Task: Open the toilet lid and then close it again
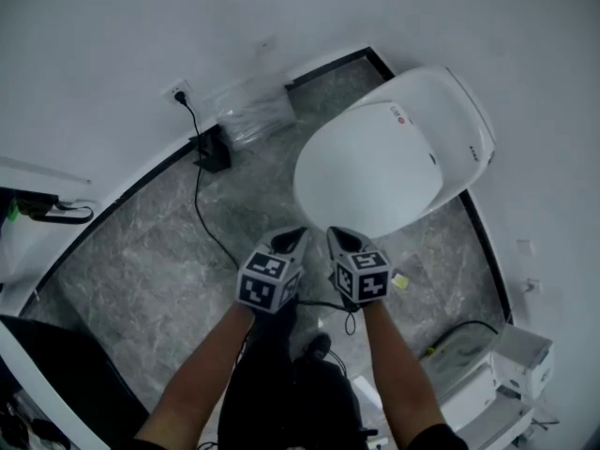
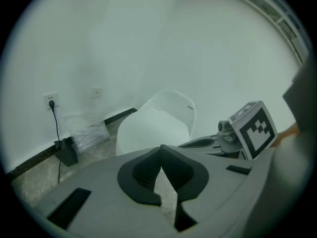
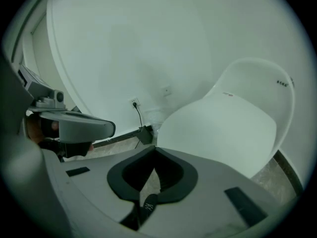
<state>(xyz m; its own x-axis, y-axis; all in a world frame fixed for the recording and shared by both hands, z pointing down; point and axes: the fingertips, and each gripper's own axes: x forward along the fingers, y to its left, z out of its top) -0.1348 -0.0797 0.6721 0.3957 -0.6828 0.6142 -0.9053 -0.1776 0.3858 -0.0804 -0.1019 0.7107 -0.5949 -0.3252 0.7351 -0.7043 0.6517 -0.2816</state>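
Toilet lid, front edge behind left gripper.

Grey hand-held grippers, black-and-white marker cubes

Lid: smooth white, semi-gloss (looks plastic). Floor: grey veined stone-look tile. Bag: clear crinkled plastic film. Wall: matt white.

Open floor lies ahead to my left, crossed by a black cable that runs to a black box against the wall. The closed toilet lid blocks the path straight ahead. A white device crowds the floor at my right.
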